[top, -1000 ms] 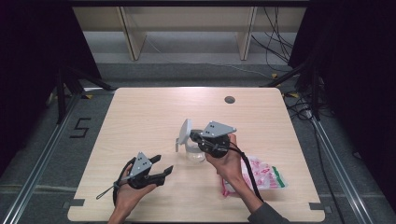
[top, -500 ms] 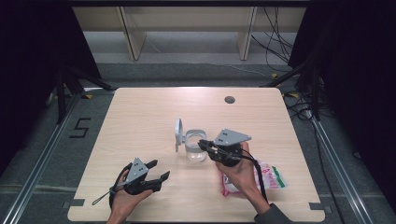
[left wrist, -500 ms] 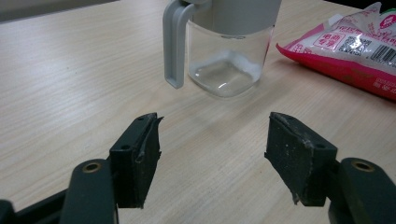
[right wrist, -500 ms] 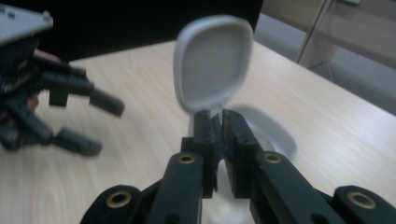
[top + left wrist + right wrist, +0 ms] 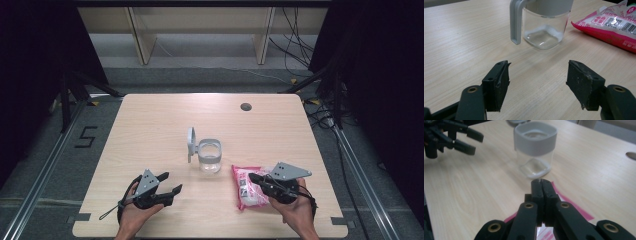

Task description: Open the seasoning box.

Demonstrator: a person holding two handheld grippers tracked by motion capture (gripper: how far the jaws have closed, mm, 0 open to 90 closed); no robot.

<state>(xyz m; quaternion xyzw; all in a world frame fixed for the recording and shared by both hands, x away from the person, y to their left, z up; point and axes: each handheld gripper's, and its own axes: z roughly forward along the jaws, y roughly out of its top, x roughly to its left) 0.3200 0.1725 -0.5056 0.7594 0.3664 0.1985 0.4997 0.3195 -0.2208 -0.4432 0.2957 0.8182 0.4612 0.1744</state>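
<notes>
Table (image 5: 150, 125): light wood, fine straight grain, one small dark grey round spot (image 5: 245, 106) at far right. Jar (image 5: 210, 159): clear glass, pale grey collar round the top, pale grey flip lid (image 5: 191, 144) on its left. Packet (image 5: 248, 186) near right: pink and white, red-pink edge, black barcode and square code on white panels. Left gripper (image 5: 170, 182): black jaws, whitish scuffs on the pads, grey plate on top, brass-coloured pins. Right gripper (image 5: 254, 177): black, same grey plate and brass pins. Floor: dark grey, white "5" (image 5: 85, 136) at left.
</notes>
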